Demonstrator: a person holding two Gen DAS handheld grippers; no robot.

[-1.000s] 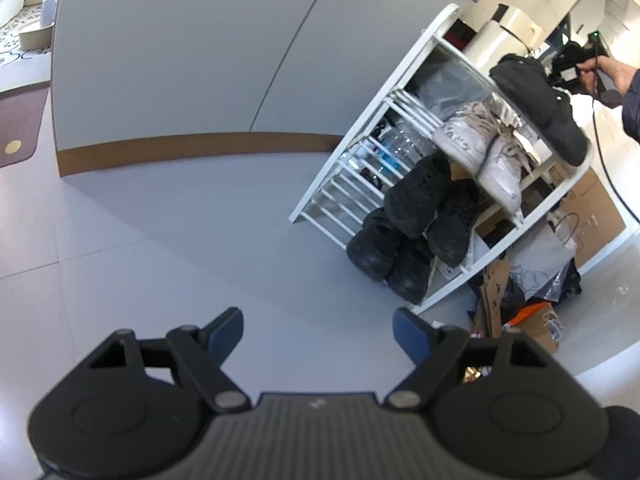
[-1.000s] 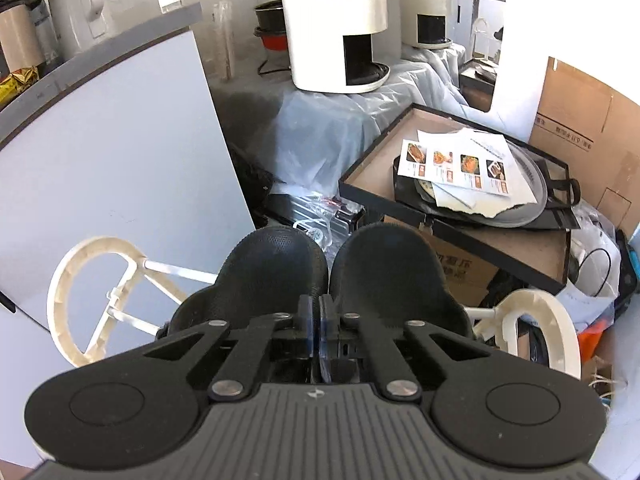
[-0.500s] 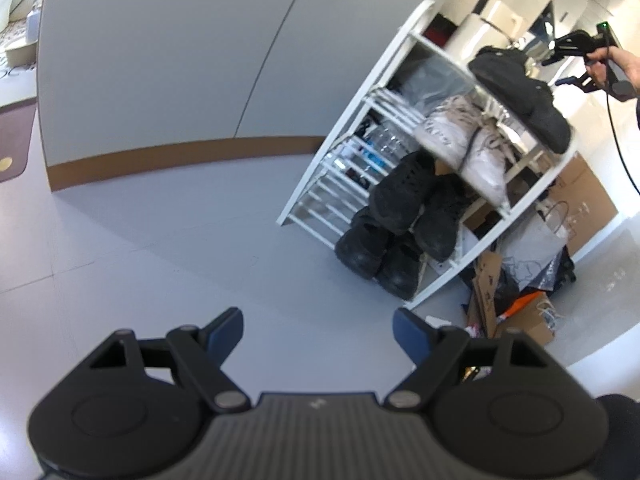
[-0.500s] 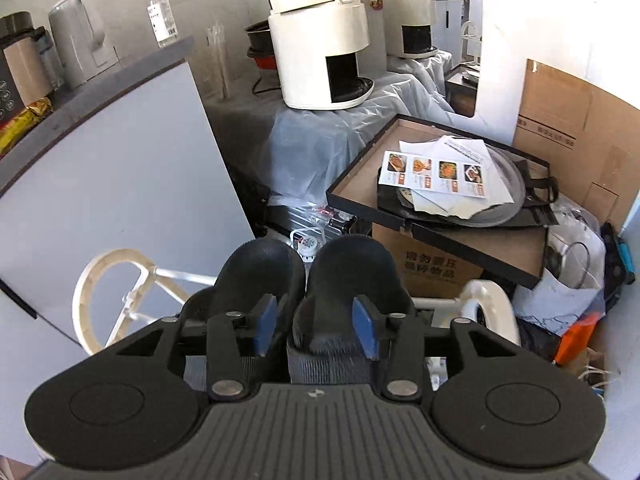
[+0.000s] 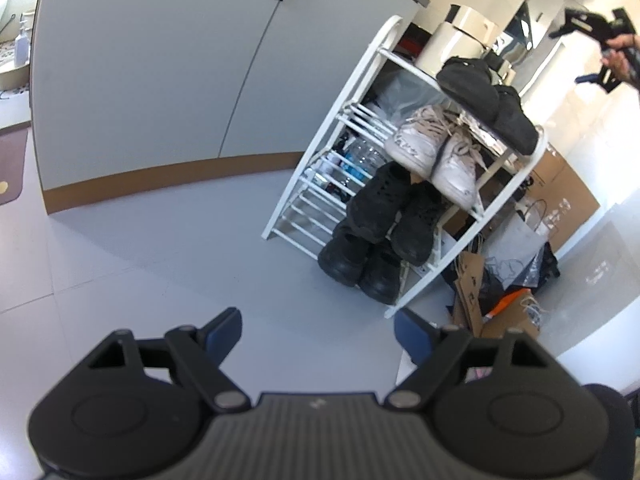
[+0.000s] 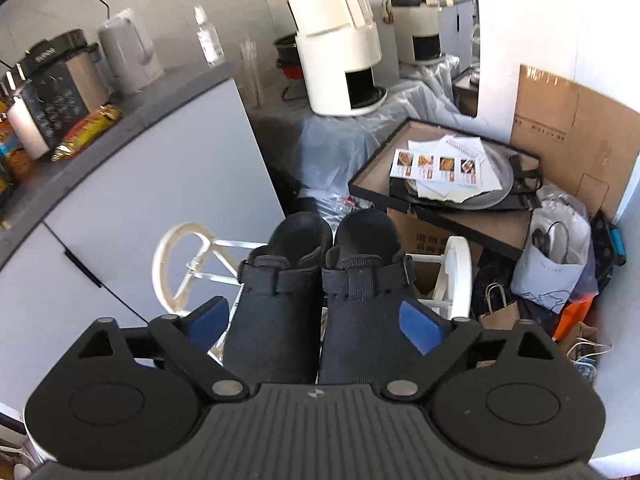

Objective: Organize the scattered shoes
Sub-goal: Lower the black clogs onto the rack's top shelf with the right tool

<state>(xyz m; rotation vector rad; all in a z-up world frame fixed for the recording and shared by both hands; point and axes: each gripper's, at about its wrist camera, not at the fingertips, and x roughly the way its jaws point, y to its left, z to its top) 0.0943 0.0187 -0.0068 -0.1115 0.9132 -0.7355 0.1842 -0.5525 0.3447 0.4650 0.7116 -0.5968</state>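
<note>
A white shoe rack [image 5: 362,96] stands against the grey cabinet. A pair of dark clogs [image 5: 480,92] lies on its top shelf. White sneakers [image 5: 432,148] sit on the shelf below, then two pairs of black shoes [image 5: 384,200], one above the other. My left gripper [image 5: 316,320] is open over bare floor in front of the rack, holding nothing. In the right wrist view, my right gripper [image 6: 312,310] hovers behind the clogs' [image 6: 280,292] heels. Its jaws are opening wide, with the blue pads [image 6: 420,320] clear of both shoes.
Paper bags and cardboard [image 5: 500,288] pile up right of the rack. Behind it are a framed tray with papers [image 6: 444,168], white appliances [image 6: 340,68] and a big carton [image 6: 560,128]. A counter [image 6: 120,128] with a kettle runs on the left. A hand [image 5: 620,46] shows top right.
The right gripper, shut between the two clogs a second ago, has spread wide and pulled back and up; the clogs stay on the top shelf. The left gripper rose a little.
</note>
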